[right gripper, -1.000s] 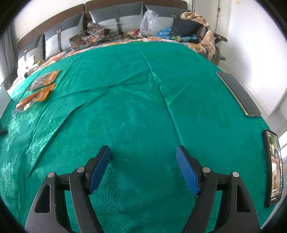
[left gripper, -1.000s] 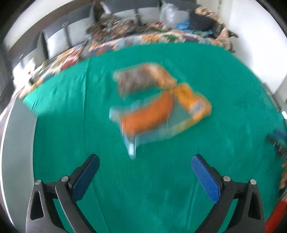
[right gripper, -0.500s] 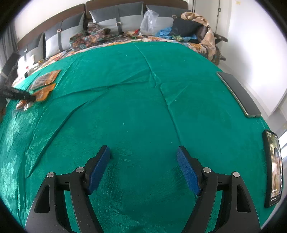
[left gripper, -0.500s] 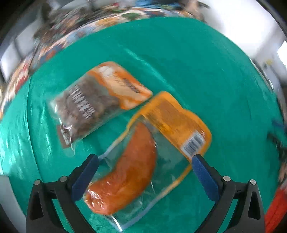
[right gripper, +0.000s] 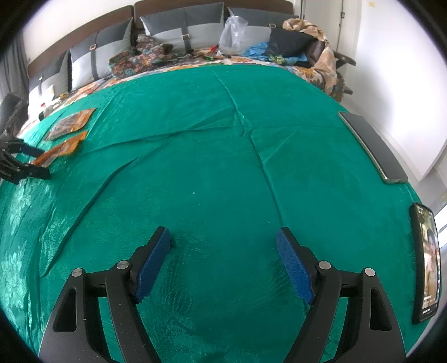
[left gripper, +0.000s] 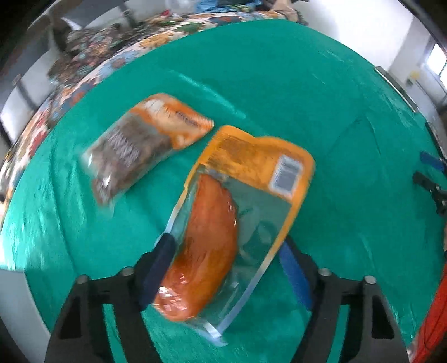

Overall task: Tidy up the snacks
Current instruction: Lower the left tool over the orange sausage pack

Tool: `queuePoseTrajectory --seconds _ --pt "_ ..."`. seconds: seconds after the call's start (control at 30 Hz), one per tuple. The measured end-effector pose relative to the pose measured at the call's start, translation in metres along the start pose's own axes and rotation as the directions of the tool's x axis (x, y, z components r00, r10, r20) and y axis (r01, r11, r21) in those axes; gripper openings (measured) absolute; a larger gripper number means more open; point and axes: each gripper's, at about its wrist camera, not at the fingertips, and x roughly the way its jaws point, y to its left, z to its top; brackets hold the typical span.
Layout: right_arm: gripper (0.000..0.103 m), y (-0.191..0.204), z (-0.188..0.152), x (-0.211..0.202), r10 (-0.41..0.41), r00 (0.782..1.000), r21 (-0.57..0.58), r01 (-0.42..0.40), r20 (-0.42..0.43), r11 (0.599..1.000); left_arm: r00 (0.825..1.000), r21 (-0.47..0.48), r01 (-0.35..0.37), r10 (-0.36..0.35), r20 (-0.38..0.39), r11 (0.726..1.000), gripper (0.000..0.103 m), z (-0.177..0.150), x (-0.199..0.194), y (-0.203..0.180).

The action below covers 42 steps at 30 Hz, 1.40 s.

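Left gripper (left gripper: pixel 226 262) jaws spread, straddling sausage pack (left gripper: pixel 223 237) at 6 o'clock on green cloth (left gripper: pixel 335 97); no squeeze evident. Brown snack pack (left gripper: pixel 134 150) at 10 o'clock, just beside. Step judged: grasp approach. Next: close on pack, lift. Right gripper (right gripper: pixel 223 265) agape, empty, idle.

Sausage pack (left gripper: pixel 237 223) right of jerky pack (left gripper: pixel 139 148), on bedspread (left gripper: pixel 321 111).

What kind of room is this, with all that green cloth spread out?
Most likely a bedroom: the green cloth seems to cover a bed, with grey pillows against a padded headboard at the far end, and a floral bedspread with loose clothes beyond it.
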Motion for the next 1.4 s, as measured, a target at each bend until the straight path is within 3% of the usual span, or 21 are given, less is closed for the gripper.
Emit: queuePoseTrajectory --seconds 0.07,0.13,0.3,0.37,0.43,0.47,0.6,0.8,1.4 --pt "0.082 0.000 0.000 0.000 0.000 1.000 0.000 0.000 0.000 1.000 0.999 -0.050 -0.040 0.040 0.001 0.998 0.070 -0.020 -0.008 -0.008" --pt "0.082 0.000 0.000 0.000 0.000 1.000 0.000 0.000 0.000 1.000 0.996 -0.185 -0.094 0.091 -0.026 0.978 0.070 -0.044 -0.016 -0.008" --pt "0.082 0.000 0.000 0.000 -0.001 1.000 0.000 0.001 0.000 1.000 0.979 -0.462 -0.203 0.191 -0.075 0.863 0.073 -0.107 -0.037 0.000" --pt "0.082 0.000 0.000 0.000 -0.001 1.000 0.000 0.001 0.000 1.000 0.980 -0.547 -0.188 0.189 -0.056 0.816 0.086 -0.121 -0.038 0.010" --pt "0.082 0.000 0.000 0.000 -0.001 1.000 0.000 0.001 -0.001 1.000 0.985 -0.585 -0.161 0.169 -0.042 0.795 0.095 -0.129 -0.035 0.017" --pt "0.082 0.000 0.000 0.000 -0.001 1.000 -0.001 0.001 -0.001 1.000 0.983 -0.578 -0.168 0.178 -0.040 0.798 0.102 -0.129 -0.033 0.017" --pt "0.082 0.000 0.000 0.000 -0.001 1.000 -0.001 0.001 -0.001 1.000 0.981 -0.573 -0.154 0.194 0.008 0.805 0.103 -0.126 -0.029 0.027" --pt "0.082 0.000 0.000 -0.001 -0.002 1.000 -0.001 0.002 -0.001 1.000 0.964 -0.573 -0.158 0.253 0.088 0.804 0.103 -0.137 -0.030 0.020" --pt "0.082 -0.001 0.000 0.000 -0.004 1.000 -0.003 0.004 -0.002 1.000 0.940 -0.574 -0.163 0.302 0.156 0.802 0.103 -0.135 -0.024 0.022"
